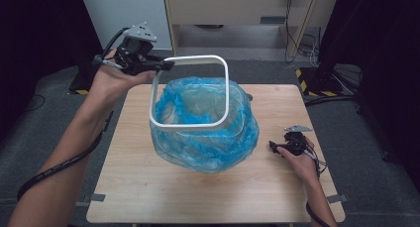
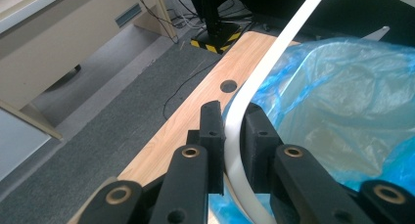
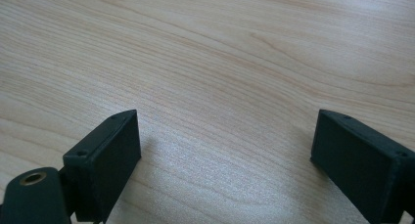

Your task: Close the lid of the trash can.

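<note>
two grippers: left gripper point(image 1: 166, 65) clenched on the white rim frame point(image 1: 189, 91) at its far-left corner, lifted; right gripper point(image 1: 274, 146) released, low over the table point(image 1: 138, 187), near right
bag: blue bin liner point(image 1: 205, 138) on a clear bin, table centre
risk: single-corner pinch, frame may tilt or slip
risk 2: frame could snag the liner, drag the bin

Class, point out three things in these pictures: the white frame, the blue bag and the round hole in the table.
white frame point(image 1: 225, 83), high view, on its right-hand side bar.
blue bag point(image 1: 208, 147), high view, on its bulging front.
round hole point(image 2: 228, 86), left gripper view, on the dark opening in the wooden tabletop.
</note>
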Tool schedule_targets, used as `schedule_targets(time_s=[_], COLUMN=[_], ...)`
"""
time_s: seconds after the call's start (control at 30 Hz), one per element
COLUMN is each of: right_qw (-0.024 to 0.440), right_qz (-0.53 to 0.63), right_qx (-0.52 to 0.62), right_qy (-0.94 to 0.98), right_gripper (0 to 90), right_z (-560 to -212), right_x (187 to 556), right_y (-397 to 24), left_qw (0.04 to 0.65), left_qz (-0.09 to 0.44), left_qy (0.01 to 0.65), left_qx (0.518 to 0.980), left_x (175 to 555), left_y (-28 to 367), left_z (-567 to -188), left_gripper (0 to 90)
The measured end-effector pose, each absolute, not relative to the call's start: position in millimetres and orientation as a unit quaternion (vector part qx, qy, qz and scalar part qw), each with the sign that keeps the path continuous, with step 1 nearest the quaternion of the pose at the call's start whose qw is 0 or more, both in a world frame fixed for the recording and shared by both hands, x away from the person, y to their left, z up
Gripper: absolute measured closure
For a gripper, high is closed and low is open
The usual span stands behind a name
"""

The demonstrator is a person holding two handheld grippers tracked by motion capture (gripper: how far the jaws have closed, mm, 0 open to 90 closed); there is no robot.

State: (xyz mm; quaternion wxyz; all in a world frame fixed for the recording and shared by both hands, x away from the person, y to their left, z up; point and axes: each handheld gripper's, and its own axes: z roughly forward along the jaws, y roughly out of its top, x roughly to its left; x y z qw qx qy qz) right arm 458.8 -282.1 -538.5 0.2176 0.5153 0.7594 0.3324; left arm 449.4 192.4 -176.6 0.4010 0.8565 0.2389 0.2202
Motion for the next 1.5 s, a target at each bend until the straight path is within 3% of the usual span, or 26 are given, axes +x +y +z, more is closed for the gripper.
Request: schedule_targets(time_s=[0.53,1.17,1.5], right_qw=[0.217,0.217,0.217], right_qz=[0.332,0.332,0.332], right_qx=[0.515,0.516,0.516], right_qy=[0.760,0.759,0.759], right_gripper=[10.9,10.9,11.0], right_z=[-538.5,-538.4,-538.5], right_x=[458.7,458.7,458.6], right_y=[-282.0,-281.9,-281.8], left_qw=[0.357,0.314,0.325], left_qz=[0.175,0.136,0.133], left_qy=[0.252,0.268,0.262], left_qx=[0.882,0.900,0.899], left_x=[464.3,476.5,477.5], left_y=[155.5,148.1,148.7], left_z=[-192.3,-217.6,-220.1], left_gripper=[80.6,80.6,79.7])
